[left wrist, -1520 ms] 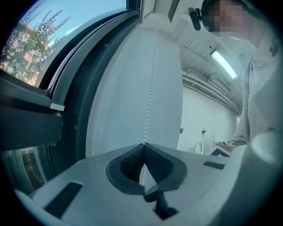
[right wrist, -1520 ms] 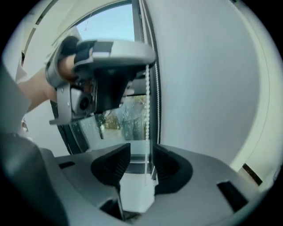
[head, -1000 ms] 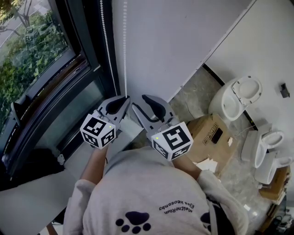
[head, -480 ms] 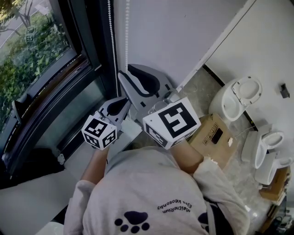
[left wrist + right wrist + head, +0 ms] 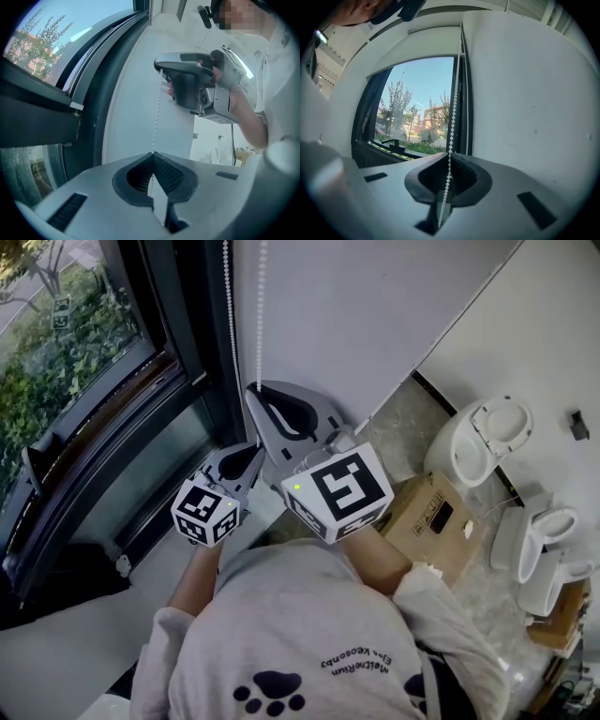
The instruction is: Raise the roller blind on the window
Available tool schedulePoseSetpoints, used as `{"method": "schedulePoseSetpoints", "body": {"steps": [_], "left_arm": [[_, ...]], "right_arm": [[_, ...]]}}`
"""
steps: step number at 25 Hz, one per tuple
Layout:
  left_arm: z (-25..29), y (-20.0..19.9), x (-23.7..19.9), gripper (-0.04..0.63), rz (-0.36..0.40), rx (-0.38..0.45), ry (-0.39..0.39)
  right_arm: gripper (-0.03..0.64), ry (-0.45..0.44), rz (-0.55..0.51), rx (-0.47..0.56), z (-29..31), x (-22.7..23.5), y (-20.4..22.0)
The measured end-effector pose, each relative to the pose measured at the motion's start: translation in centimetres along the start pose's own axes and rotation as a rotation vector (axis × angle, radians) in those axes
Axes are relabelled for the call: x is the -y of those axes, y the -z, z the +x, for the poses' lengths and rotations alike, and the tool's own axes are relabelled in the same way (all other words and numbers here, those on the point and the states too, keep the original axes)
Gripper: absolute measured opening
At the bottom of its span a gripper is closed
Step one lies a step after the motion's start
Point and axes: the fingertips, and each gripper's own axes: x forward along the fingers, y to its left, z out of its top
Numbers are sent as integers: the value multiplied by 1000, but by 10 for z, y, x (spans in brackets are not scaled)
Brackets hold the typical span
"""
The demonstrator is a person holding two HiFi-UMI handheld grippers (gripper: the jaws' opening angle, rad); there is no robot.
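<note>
The bead chain (image 5: 451,112) hangs in two thin strands just beside the window frame (image 5: 187,324), on its wall side, coming down from above. It looks light and limp, with nothing stiff about it. I'd judge the small smooth beads slippery one by one, though their bumps should give a grip something to catch on. It seems best taken on one strand only, high up, and drawn straight down along the frame so it neither swings nor skips.

The left gripper (image 5: 153,153) sits low beside the frame, its fingers pressed together on the chain. The right gripper (image 5: 449,158) is above it, its fingers just closed and now pinching the chain.

A second ago the right one was level with the left, with its fingers wide apart and off the chain. It has since climbed up along the frame, while the left has kept its place.
</note>
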Motion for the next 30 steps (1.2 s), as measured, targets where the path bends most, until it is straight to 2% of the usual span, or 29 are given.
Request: {"method": "schedulePoseSetpoints", "body": {"steps": [6,23,30], "left_arm": [[6,42,-11,9,-43,-39,-6],[-2,159,-20,9,-143,-238,-32],[-9,171,-23,11,-201,-240,-61]], "right_arm": [[17,58,6,-25,-1,-1,45],[15,67,58,-192,-6,-13,163],[14,57,56,-196,-7,-22,173]]}}
